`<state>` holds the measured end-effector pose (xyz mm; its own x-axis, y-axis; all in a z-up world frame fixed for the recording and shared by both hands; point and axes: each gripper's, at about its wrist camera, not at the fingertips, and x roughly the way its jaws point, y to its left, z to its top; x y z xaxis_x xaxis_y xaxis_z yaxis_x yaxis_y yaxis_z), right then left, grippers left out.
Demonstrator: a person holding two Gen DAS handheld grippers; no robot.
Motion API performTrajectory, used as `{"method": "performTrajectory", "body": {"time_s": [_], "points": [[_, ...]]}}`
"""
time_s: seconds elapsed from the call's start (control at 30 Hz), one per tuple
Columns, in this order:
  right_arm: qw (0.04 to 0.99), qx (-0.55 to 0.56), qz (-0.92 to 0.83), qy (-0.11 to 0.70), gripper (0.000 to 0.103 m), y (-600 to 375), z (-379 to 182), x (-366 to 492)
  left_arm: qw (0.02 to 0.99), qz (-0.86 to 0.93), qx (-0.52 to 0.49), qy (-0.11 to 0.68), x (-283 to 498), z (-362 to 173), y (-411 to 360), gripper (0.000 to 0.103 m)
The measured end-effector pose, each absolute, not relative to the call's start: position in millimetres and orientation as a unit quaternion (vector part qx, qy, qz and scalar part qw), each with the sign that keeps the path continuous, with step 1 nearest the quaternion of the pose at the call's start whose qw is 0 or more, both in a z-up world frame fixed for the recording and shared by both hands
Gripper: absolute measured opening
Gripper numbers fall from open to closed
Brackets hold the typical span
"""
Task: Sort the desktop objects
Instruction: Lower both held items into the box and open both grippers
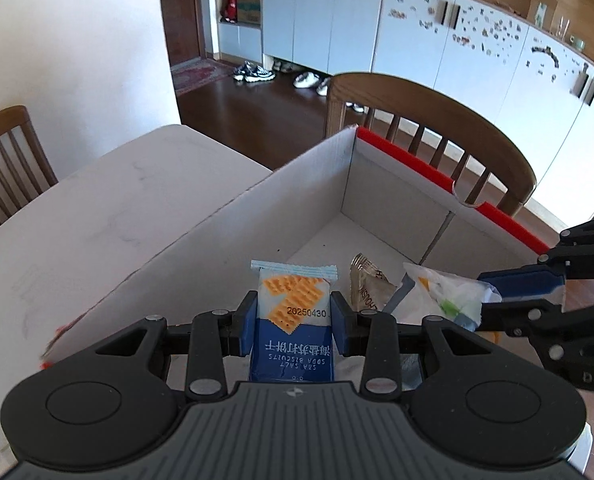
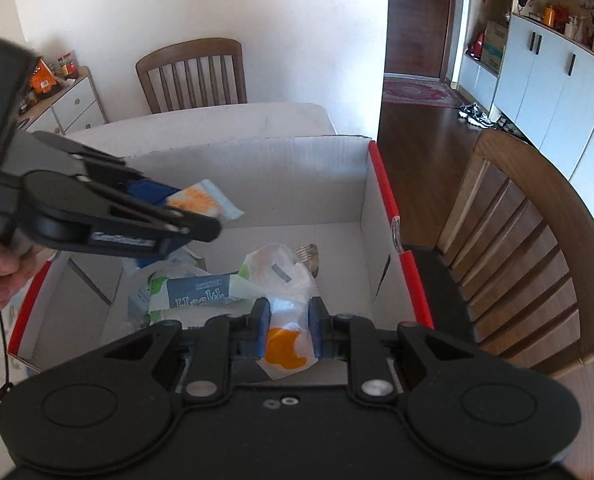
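Left wrist view: the left tool (image 1: 292, 318) is closed on a blue-and-white biscuit packet (image 1: 293, 312), its blue pads pressing the packet's two sides; the packet stands upright between them, printed text upside down, above the near part of an open box (image 1: 393, 188) with white inner walls and a red rim. The box rests on a pale counter (image 1: 109, 208). On the box floor beyond the packet lies a brown wrapper (image 1: 367, 284). At the right edge the right tool (image 1: 493, 300) reaches in from the side, clamped on a white bag (image 1: 441, 292) with green and orange print, which hangs over the box floor. A wooden chair (image 1: 437, 108) stands behind the box. Right wrist view: the right tool (image 2: 289, 328) is nearly closed, its blue pads pinching the white bag (image 2: 287, 344), whose orange patch shows between them; the bag hangs inside the box (image 2: 381, 184), above the other contents. On the box floor to the left lies a pouch (image 2: 201, 294) lettered "Health". The left tool (image 2: 189, 216) enters from the left, held by a hand (image 2: 1, 276), with the biscuit packet (image 2: 205, 200) gripped at its tip, over the left part of the box. A chair (image 2: 537, 240) stands just beside the box's right wall.
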<state>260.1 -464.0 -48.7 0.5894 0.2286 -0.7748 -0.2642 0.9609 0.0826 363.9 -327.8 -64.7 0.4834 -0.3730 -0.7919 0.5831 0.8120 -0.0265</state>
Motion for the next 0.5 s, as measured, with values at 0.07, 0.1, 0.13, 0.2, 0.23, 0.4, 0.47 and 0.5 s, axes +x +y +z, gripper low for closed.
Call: {"method": "performTrajectory", "body": {"time_s": [0.07,0.1,0.13,0.2,0.23,0.4,0.47,0.5], "points": [[0.889,-0.022,0.141,0.434,0.019,-463.4,-50.0,262.5,0.85,-0.28,0.127,0.428,368.2,-69.8,-331.7,0.036],[0.888,-0.021,0.145,0.436,0.019,-462.7,-51.0,263.2,0.849,-0.281,0.127,0.43,370.2,-71.8,-333.5,0.036],[0.887,-0.021,0.149,0.437,0.019,-462.2,-51.5,263.7,0.848,-0.281,0.127,0.431,372.2,-74.0,-335.3,0.036],[0.886,-0.027,0.152,0.438,0.019,-462.3,-53.6,263.5,0.846,-0.28,0.128,0.436,377.4,-78.7,-338.5,0.036],[0.885,-0.028,0.152,0.44,0.019,-461.5,-54.6,263.8,0.845,-0.279,0.127,0.438,380.2,-81.1,-340.3,0.036],[0.88,-0.035,0.165,0.443,0.019,-461.0,-56.0,267.1,0.837,-0.287,0.134,0.447,389.9,-91.2,-351.2,0.036],[0.879,-0.05,0.174,0.441,0.019,-459.2,-54.2,267.3,0.835,-0.288,0.134,0.45,393.5,-94.7,-353.7,0.036],[0.879,-0.053,0.176,0.44,0.019,-459.3,-54.4,267.7,0.835,-0.287,0.133,0.451,395.3,-95.9,-354.7,0.036]]}}
